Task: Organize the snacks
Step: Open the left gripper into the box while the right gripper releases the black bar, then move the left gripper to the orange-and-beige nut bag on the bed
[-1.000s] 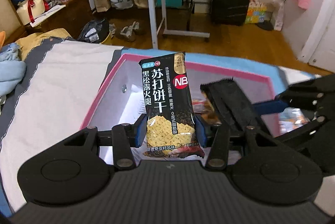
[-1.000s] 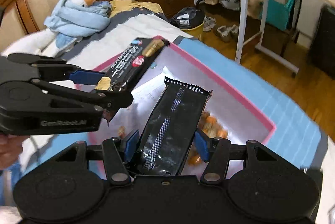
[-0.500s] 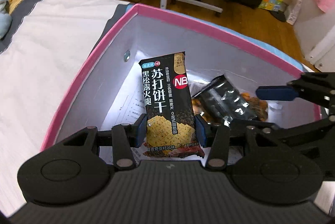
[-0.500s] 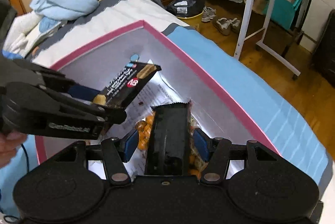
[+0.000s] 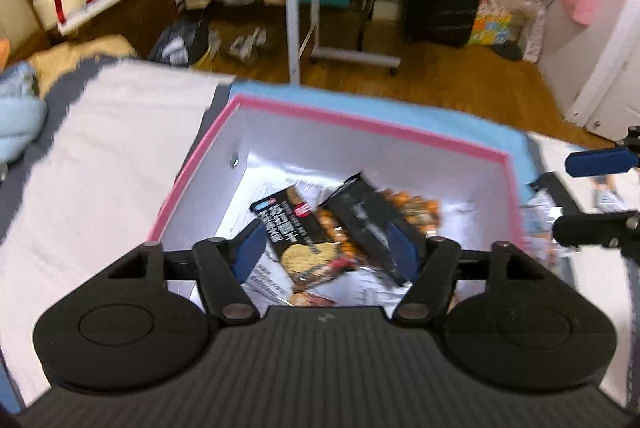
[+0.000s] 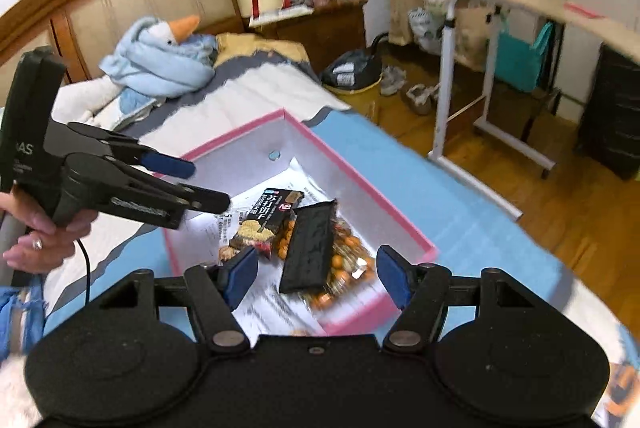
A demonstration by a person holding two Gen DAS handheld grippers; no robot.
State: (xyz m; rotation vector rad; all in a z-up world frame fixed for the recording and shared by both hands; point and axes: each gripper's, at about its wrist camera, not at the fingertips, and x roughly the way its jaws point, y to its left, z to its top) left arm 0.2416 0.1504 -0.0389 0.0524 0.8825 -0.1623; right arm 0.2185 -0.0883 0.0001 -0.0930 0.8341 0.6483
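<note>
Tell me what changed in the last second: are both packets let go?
Yes. The left gripper released the cracker packet and the right gripper the black packet; both now lie in the pink box. Both jaws are opening, empty. The box stayed put.

Both packets released into box (image 6: 352,184), left claw (image 5: 326,248) and right claw (image 6: 316,278) opening

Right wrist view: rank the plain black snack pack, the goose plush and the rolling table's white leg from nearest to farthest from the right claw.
From the right claw:
1. Plain black snack pack, just ahead, lying in the pink-rimmed box.
2. Goose plush, far left, on the bed.
3. Rolling table's white leg, far right, on the floor. The last two are close to call.
</note>
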